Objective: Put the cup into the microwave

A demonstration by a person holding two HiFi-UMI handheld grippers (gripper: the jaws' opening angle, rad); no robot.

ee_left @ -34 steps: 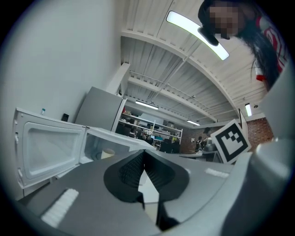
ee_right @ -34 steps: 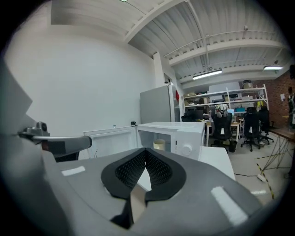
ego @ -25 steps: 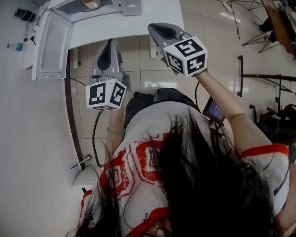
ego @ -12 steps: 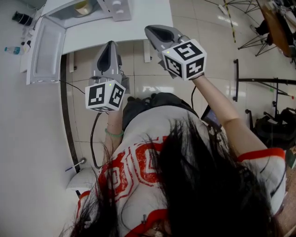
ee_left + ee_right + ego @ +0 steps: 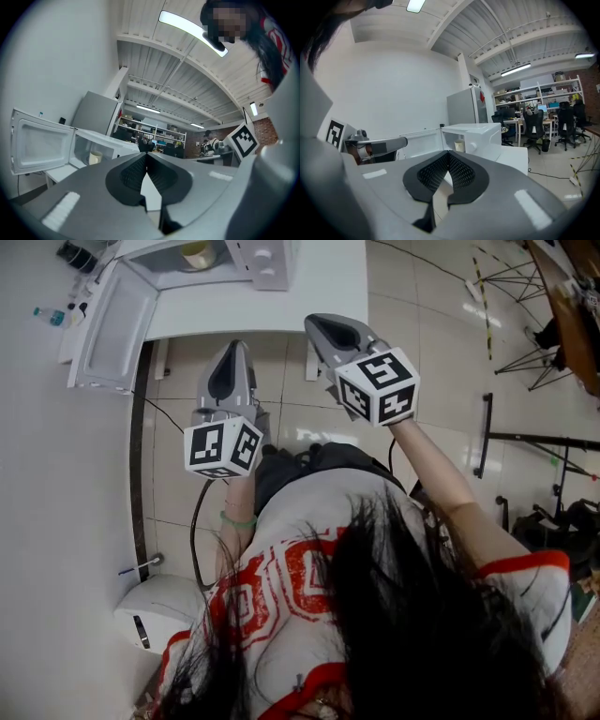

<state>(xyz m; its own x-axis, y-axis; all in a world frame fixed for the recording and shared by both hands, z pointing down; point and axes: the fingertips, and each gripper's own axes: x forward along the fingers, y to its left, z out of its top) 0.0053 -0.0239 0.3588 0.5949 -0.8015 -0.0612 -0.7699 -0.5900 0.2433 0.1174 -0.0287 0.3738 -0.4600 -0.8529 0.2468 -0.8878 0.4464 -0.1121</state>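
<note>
Seeing the cup (image 5: 197, 253) sitting inside the microwave (image 5: 270, 261) at the far left, I judge my left claw (image 5: 232, 354), pressed together and empty like the right claw (image 5: 328, 329), nearer its open door (image 5: 117, 324).

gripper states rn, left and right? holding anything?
Left gripper: closed, holding nothing.
Right gripper: closed, holding nothing.

White-red shirt (image 5: 272, 587), green wristband (image 5: 237, 519), dark hair (image 5: 422, 615)
</note>
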